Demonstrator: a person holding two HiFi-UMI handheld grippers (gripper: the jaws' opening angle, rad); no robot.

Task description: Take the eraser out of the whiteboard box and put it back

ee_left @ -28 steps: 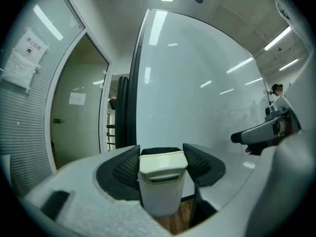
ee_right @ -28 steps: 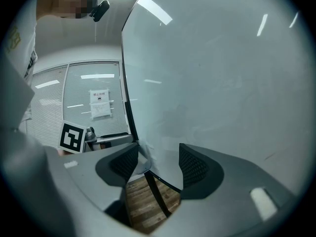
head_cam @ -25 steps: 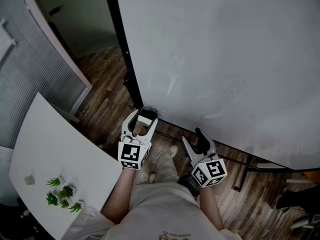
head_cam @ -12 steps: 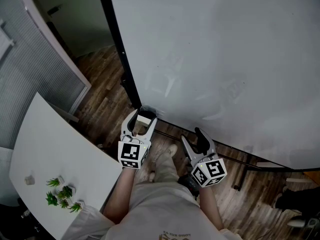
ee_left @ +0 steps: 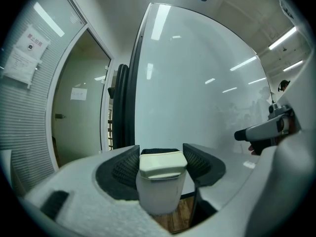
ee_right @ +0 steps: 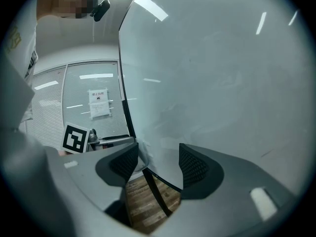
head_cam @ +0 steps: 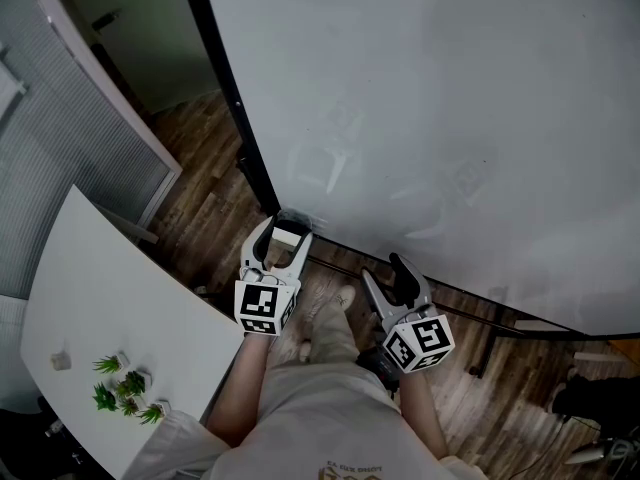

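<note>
No text legible, notice (ee_left: 29, 44) on the slatted glass wall too small to read, sheet (ee_left: 78, 94) on the far door likewise, black-and-white square markers (head_cam: 262, 306) patterned, no characters

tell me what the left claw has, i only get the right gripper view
Observer: The left claw is shut on the eraser, its cream top showing.
Operator: where is it against the board
Observer: The head view puts it low, by the whiteboard's bottom left corner.
Operator: anything beside me
Observer: A white table with small green plants stands to the person's left.
</note>
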